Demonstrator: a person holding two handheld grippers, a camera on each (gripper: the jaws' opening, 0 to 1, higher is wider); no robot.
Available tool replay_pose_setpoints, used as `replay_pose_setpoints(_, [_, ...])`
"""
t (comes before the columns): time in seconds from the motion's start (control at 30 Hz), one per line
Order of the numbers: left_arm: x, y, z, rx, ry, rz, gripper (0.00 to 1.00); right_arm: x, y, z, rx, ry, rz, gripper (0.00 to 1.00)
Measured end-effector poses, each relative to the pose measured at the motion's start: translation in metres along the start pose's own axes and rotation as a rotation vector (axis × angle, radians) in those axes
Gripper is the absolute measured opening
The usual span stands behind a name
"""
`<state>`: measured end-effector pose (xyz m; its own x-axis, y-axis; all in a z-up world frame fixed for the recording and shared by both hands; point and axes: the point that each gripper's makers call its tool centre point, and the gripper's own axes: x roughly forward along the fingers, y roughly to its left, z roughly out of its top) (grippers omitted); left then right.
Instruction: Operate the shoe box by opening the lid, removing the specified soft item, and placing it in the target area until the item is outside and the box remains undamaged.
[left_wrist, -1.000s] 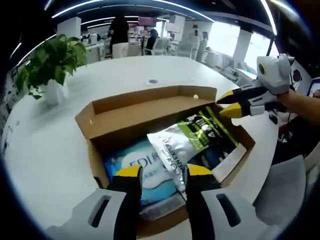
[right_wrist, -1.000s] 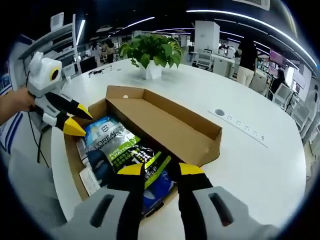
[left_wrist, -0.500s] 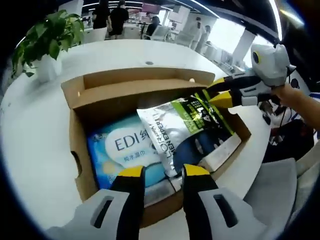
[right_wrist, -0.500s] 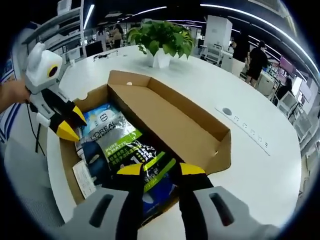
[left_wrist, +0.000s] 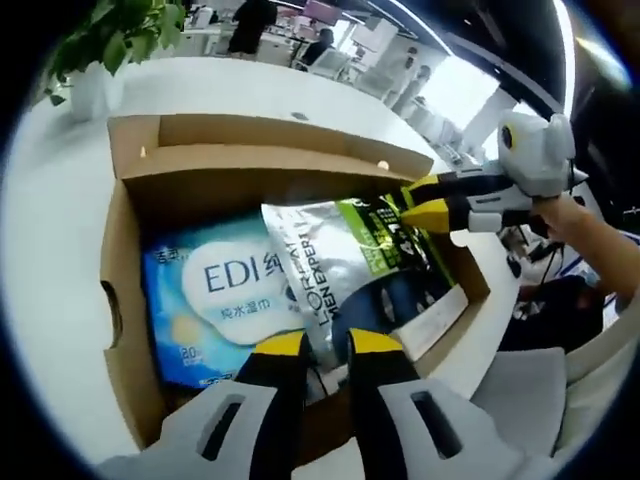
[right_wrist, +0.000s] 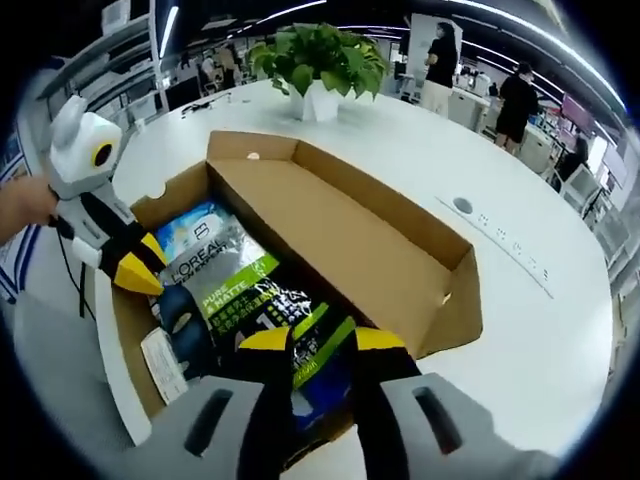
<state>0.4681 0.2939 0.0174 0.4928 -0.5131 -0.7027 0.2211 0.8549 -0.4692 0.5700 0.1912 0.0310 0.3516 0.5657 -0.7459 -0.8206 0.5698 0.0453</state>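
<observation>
The shoe box (left_wrist: 125, 255) sits on the white table (right_wrist: 560, 330) with its lid (right_wrist: 340, 235) already swung back, and the soft item to come out, by my reading the silver and green L'Oreal pouch (left_wrist: 350, 270), lies inside on top of a blue EDI wipes pack (left_wrist: 215, 300). To lift it cleanly, each gripper should pinch one end of the pouch well inside the cardboard walls, take only the pouch and not the wipes pack beneath, and rise straight up together so the slack bag does not drag on the front wall or bend it. The left gripper (left_wrist: 325, 342) points down into the near edge of the box, its yellow-tipped jaws set a narrow gap apart over the pouch's near end; whether they already pinch the film I cannot tell. The right gripper (left_wrist: 425, 205) reaches in from the far side, held in a hand (left_wrist: 565, 215), its tips close together at the pouch's green end; in the right gripper view its jaws stand slightly parted above the dark end of the pouch, and contact is again unclear. A potted plant (right_wrist: 320, 65) stands well apart on the table.
</observation>
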Motion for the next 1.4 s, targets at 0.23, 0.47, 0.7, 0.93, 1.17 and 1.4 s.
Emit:
replay_pose_setpoints(0.23, [0.000,0.002,0.003,-0.065,-0.023,-0.019,0.00,-0.004,-0.001,0.006,0.095,-0.057,0.002,0.00])
replay_pose_setpoints(0.47, [0.001,-0.002,0.004,-0.033,-0.034,0.002,0.00,-0.005,0.002,0.006,0.127,-0.061,0.006,0.00])
replay_pose_setpoints(0.7, [-0.005,-0.007,0.007,-0.020,-0.045,0.009,0.00,-0.012,0.005,0.011,0.121,-0.085,-0.005,0.00])
replay_pose_setpoints(0.93, [-0.013,-0.009,0.011,-0.029,-0.069,-0.003,0.00,-0.024,0.006,0.023,0.141,-0.133,-0.004,0.00])
replay_pose_setpoints(1.17, [-0.026,-0.018,0.023,-0.011,-0.101,-0.009,0.00,-0.038,0.006,0.040,0.145,-0.188,-0.007,0.00])
replay_pose_setpoints(1.4, [-0.037,-0.028,0.039,0.012,-0.125,-0.016,0.00,-0.055,-0.001,0.054,0.158,-0.226,-0.014,0.00])
